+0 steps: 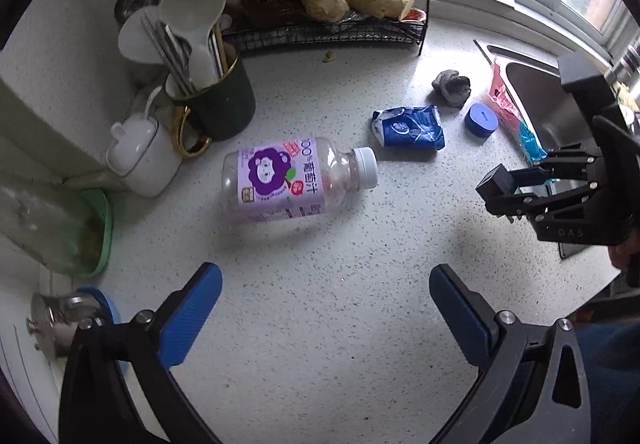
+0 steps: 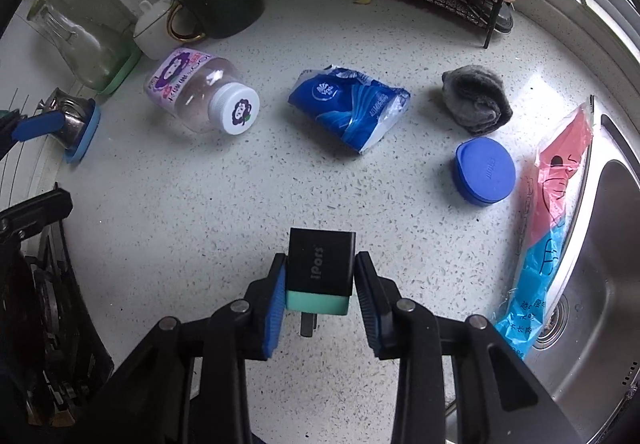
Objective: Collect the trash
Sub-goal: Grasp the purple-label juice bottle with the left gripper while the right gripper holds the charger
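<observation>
Gripping a charger [image 2: 321, 264], the right gripper [image 2: 320, 280] holds its first item; left gripper [image 1: 326, 298] open; bottle [image 1: 296, 180] and wrapper [image 1: 408, 126] remain on the desk [image 1: 340, 244].

We see an empty clear juice bottle [image 1: 296, 180] lying on its side on the speckled bench [image 2: 280, 204], purple label up, white cap on. Near its cap end lies a crumpled blue tissue wrapper [image 2: 348, 108], flattened. A long pink-and-blue plastic bag [image 2: 552, 212] lies stretched along the sink's rim. A small black box with a mint-green base [image 2: 322, 270] stands upright between the pads of the right tongs [image 2: 320, 284], which press its two sides.
</observation>
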The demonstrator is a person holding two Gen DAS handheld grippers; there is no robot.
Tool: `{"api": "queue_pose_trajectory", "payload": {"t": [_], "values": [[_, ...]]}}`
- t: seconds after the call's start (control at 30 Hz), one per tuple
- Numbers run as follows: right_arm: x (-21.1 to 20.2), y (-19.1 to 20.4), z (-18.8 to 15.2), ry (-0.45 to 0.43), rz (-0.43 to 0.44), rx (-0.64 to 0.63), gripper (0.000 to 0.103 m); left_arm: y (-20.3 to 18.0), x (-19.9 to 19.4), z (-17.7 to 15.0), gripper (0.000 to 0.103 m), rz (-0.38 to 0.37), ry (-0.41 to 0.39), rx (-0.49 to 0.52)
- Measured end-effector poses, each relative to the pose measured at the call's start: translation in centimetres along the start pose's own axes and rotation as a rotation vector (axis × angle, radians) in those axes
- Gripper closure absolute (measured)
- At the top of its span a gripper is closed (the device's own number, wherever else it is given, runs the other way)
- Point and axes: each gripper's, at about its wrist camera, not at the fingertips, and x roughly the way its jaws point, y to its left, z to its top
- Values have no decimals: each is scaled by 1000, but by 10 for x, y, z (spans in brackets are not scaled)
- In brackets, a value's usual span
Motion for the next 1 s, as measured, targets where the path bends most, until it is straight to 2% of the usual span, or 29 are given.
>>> {"api": "queue_pose_trajectory", "payload": {"t": [0.07,0.17,0.3,0.37,0.53,0.77,0.87,1.0], "values": [[-12,-2,-1,-24,6,-2,72,0,-1,9,0,17,-3,86],[-29,-10,0,-46,7,-3,72,2,-3,21,0,-6,-22,211],[-43,-29,-2,-58,-1,1,72,4,8,39,0,14,-12,341],[-49,-37,-2,-67,0,10,72,8,18,48,0,-18,0,379],[-41,-37,5,-64,-16,52,72,10,51,60,0,-72,32,492],[-27,-38,3,-34,-35,88,72,5,96,57,0,-66,100,667],[-21,-40,1,-19,-35,110,72,7,111,57,1,-58,120,700],[-15,-38,-1,-1,-35,116,72,9,125,60,4,-75,128,678]]}}
